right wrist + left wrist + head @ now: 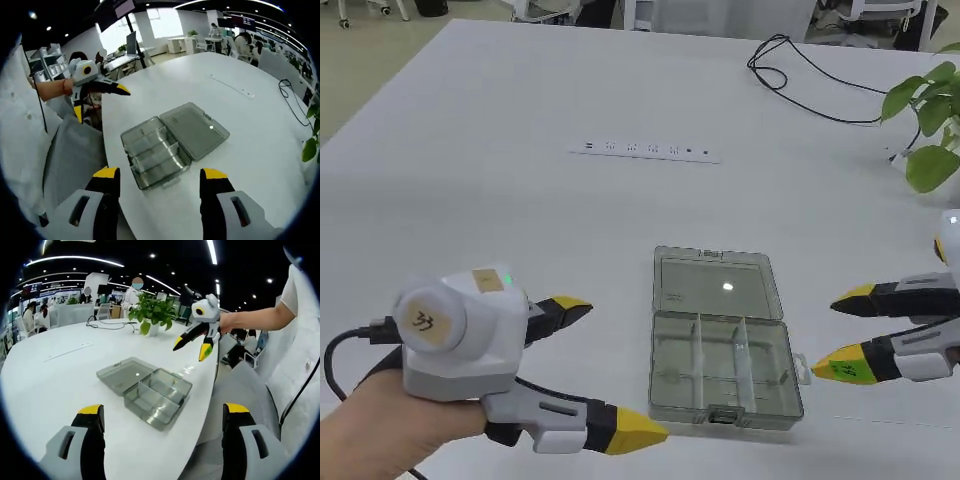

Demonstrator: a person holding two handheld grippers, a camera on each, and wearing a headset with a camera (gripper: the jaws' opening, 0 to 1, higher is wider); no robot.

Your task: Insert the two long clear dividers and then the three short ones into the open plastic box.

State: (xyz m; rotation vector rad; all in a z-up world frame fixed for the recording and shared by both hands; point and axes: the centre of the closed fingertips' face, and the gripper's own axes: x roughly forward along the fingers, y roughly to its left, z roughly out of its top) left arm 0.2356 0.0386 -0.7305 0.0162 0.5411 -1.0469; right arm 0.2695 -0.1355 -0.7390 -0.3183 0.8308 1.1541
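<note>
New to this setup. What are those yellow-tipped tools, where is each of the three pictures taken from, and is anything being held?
No robot here: a person works two hand-held two-jaw grippers. The head view looks down from a headset; the two round views come from cameras riding on the grippers. The left gripper and right gripper both hang open, holding nothing. Between them on the white table lies an open clear box with dividers standing in its tray. Farther back are a power strip, a black cable and a plant.
</note>
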